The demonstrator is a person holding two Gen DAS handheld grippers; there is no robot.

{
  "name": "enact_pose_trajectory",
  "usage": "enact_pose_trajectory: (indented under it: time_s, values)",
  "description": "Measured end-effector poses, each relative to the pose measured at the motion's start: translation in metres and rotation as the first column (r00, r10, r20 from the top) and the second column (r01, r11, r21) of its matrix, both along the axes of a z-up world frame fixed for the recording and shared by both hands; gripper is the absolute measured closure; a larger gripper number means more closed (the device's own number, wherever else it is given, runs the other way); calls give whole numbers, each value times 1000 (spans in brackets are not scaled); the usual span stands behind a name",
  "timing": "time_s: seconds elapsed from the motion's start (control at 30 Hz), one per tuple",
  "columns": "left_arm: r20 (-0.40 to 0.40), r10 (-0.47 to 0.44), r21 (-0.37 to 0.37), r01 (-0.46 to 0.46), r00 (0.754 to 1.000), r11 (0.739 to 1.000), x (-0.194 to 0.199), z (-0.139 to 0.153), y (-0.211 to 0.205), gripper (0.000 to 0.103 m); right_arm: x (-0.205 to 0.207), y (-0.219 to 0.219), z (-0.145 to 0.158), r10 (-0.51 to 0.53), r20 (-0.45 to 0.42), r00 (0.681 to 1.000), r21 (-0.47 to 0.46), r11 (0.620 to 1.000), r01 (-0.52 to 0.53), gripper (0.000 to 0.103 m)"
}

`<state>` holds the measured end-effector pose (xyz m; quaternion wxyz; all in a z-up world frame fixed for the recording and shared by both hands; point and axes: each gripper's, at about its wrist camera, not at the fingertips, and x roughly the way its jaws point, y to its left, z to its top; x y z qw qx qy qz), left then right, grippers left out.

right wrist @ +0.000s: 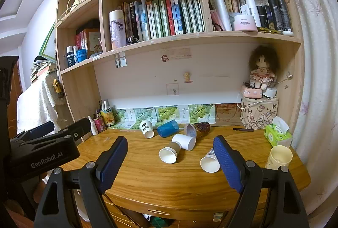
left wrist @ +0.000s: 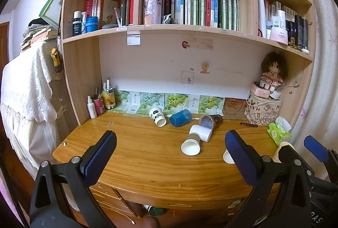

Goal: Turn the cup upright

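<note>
Left wrist view: the left hand-held gripper (left wrist: pixel 170 148) hangs wide apart and empty over the wooden surface (left wrist: pixel 137 156). Several cups lie tipped: a white leaf-print cup (left wrist: pixel 158 117), a blue cup (left wrist: pixel 180 118), a dark patterned cup (left wrist: pixel 210 121), and a brown-sleeved paper cup (left wrist: pixel 191 143) touching a white cup (left wrist: pixel 201 132). All look empty.

Right wrist view: the right hand-held gripper (right wrist: pixel 170 159) is likewise spread wide, holding nothing. A striped paper cup (right wrist: pixel 209 161) lies on its side just beside the right finger; a cream mug (right wrist: pixel 280 157) stands upright, its inside apparently empty. Risk: thin paper could crush under a hard squeeze, or a round cup could roll away when nudged, knocking its neighbours.
</note>
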<state>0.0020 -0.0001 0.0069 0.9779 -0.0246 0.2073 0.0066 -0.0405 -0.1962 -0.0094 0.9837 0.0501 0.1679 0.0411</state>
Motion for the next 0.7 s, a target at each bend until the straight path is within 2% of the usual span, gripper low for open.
enact_pose_trajectory:
  time_s: [0.4, 0.5, 0.7]
  values:
    - [-6, -2, 0, 2, 1000, 1000, 1, 0, 1, 0, 0, -2, 0, 6, -4, 1000, 0, 1000, -6, 19]
    - [-16, 3, -3, -3, 1000, 1000, -7, -12, 0, 0, -1, 0, -1, 11, -10, 1000, 0, 1000, -11, 19]
    - [-33, 6, -8, -7, 999, 1000, -16, -14, 5, 0, -11, 6, -4, 22, -16, 1000, 2, 1000, -22, 19]
